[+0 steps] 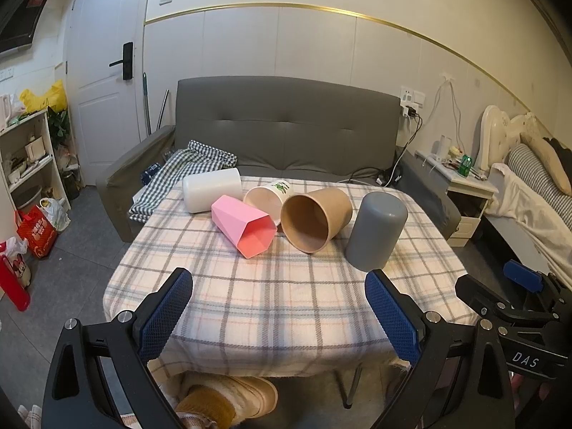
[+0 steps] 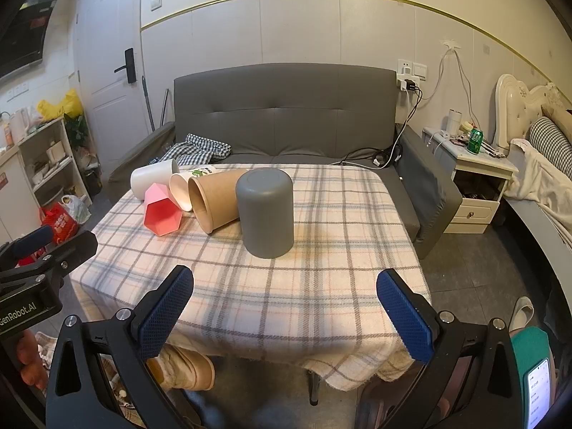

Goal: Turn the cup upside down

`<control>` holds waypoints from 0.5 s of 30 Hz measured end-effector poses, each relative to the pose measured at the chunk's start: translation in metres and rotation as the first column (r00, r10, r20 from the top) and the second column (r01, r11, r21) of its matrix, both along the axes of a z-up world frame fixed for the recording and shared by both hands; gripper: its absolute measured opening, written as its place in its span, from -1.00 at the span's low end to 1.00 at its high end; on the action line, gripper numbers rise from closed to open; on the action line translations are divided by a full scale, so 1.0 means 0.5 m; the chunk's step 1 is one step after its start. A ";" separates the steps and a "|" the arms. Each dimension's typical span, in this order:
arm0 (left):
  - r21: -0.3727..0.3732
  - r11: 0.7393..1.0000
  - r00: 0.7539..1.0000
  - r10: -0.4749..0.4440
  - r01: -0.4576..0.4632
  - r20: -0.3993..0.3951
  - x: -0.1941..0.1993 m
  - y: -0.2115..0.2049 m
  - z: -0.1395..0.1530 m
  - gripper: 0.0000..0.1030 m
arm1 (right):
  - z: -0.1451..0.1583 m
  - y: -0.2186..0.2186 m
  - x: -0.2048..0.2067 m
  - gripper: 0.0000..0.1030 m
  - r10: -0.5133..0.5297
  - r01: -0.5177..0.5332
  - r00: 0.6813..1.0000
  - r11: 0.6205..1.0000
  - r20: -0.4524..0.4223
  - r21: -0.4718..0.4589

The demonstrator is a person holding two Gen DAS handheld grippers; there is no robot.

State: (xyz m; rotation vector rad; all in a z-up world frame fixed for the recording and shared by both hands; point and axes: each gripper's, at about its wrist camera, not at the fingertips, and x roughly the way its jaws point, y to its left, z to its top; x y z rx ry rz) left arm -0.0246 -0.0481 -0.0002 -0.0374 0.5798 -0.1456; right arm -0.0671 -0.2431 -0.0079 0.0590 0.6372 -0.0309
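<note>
Several cups are on a small table with a plaid cloth (image 1: 271, 296) (image 2: 321, 279). A grey cup (image 1: 376, 230) (image 2: 266, 211) stands upside down at the right of the row. A brown paper cup (image 1: 314, 218) (image 2: 216, 200), a pink hexagonal cup (image 1: 243, 225) (image 2: 161, 212), a white paper cup with a green print (image 1: 268, 196) (image 2: 186, 186) and a white cup (image 1: 211, 188) (image 2: 152, 177) lie on their sides. My left gripper (image 1: 279, 307) is open and empty, held short of the table's near edge. My right gripper (image 2: 286, 307) is open and empty over the near edge, in front of the grey cup.
A grey sofa (image 1: 286, 121) (image 2: 286, 114) stands behind the table with a checked cloth (image 1: 186, 168) on it. A shelf (image 1: 28, 157) and bags are at the left. A nightstand (image 2: 479, 186) and a bed (image 2: 547, 164) are at the right. A foot in a tan boot (image 1: 228, 397) is under the table.
</note>
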 end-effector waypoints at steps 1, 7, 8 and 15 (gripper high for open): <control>0.000 1.000 1.000 -0.001 0.001 0.000 0.000 0.001 0.000 0.94 | 0.000 0.000 0.000 1.00 0.000 0.000 1.000 1.000 0.000 0.000; 0.000 1.000 1.000 -0.001 0.001 0.000 0.001 -0.001 0.002 0.94 | 0.000 0.000 0.000 1.00 0.000 0.000 1.000 1.000 -0.002 0.000; 0.000 1.000 1.000 0.000 0.000 0.001 0.001 -0.001 0.002 0.94 | -0.001 0.000 0.001 1.00 -0.001 0.001 1.000 1.000 -0.002 -0.001; 0.004 1.000 1.000 -0.011 0.011 0.005 -0.002 -0.001 -0.001 0.94 | 0.000 -0.001 0.001 1.00 -0.002 0.002 1.000 1.000 0.000 0.000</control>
